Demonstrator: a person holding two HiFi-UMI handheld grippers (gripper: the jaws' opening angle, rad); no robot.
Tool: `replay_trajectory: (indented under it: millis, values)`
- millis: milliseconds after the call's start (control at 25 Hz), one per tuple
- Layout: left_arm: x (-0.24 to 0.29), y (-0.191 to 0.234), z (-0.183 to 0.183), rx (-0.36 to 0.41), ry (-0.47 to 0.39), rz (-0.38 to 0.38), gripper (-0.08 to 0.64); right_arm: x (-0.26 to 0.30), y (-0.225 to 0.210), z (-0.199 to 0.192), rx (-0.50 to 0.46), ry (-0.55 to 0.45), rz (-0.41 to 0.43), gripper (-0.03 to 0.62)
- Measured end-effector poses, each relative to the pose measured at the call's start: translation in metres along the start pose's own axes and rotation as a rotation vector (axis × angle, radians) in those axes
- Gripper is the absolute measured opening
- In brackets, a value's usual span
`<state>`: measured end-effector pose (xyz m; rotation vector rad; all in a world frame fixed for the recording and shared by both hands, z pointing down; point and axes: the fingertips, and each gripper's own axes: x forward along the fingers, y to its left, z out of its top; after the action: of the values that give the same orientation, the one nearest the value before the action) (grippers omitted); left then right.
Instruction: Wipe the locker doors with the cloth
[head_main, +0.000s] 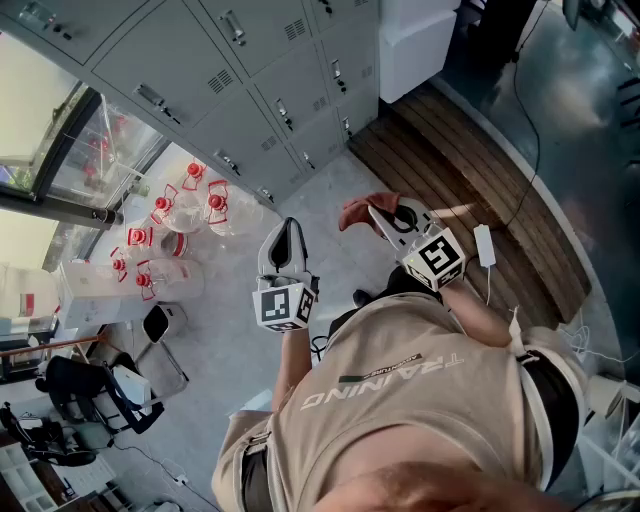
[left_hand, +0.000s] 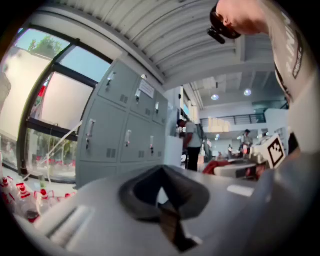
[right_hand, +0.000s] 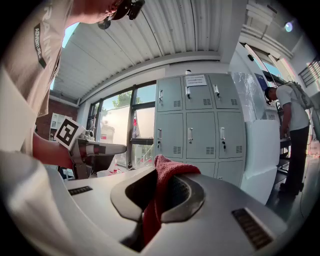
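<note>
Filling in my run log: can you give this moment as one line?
left gripper: shut, empty | right gripper: shut on cloth | lockers: ahead, untouched | wiping: not under way

Daylight enters through windows (left_hand: 47, 115) left of the left gripper (left_hand: 161, 172) jaws, and the panes are overexposed to white. Ceiling lamps (left_hand: 215, 97) above and right of those jaws flare. The gripper body nearest the lens is out of focus. Beyond the right gripper (right_hand: 161, 165) jaws, the lockers (right_hand: 200, 125) are evenly lit and sharp. Both gripper views bow heavily at the rims, with black corners. The head view is bright with faint shadows.
</note>
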<state>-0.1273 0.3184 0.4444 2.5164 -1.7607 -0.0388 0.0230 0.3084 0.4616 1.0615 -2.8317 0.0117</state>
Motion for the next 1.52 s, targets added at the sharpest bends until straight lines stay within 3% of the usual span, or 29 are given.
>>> replay_trajectory:
  millis: [480,760,1000,1200,1520]
  values:
    - [0.025,0.023,-0.002,0.002,0.041,0.017,0.005,0.037,-0.032,0.01,0.002,-0.011,-0.015,0.028]
    - [0.092,0.013,0.01,0.005,0.069,-0.005,0.005,0.053,-0.081,0.012,0.012,-0.023,0.001,0.028]
    - [0.147,-0.001,0.039,0.12,0.043,0.023,0.005,0.065,-0.144,0.02,0.074,-0.079,0.011,0.028]
    - [0.178,0.007,0.029,-0.087,0.032,0.083,0.005,0.082,-0.181,0.012,0.076,-0.069,0.058,0.028]
    - [0.201,0.022,0.02,-0.065,0.072,0.165,0.005,0.121,-0.199,-0.001,0.1,-0.037,0.158,0.028]
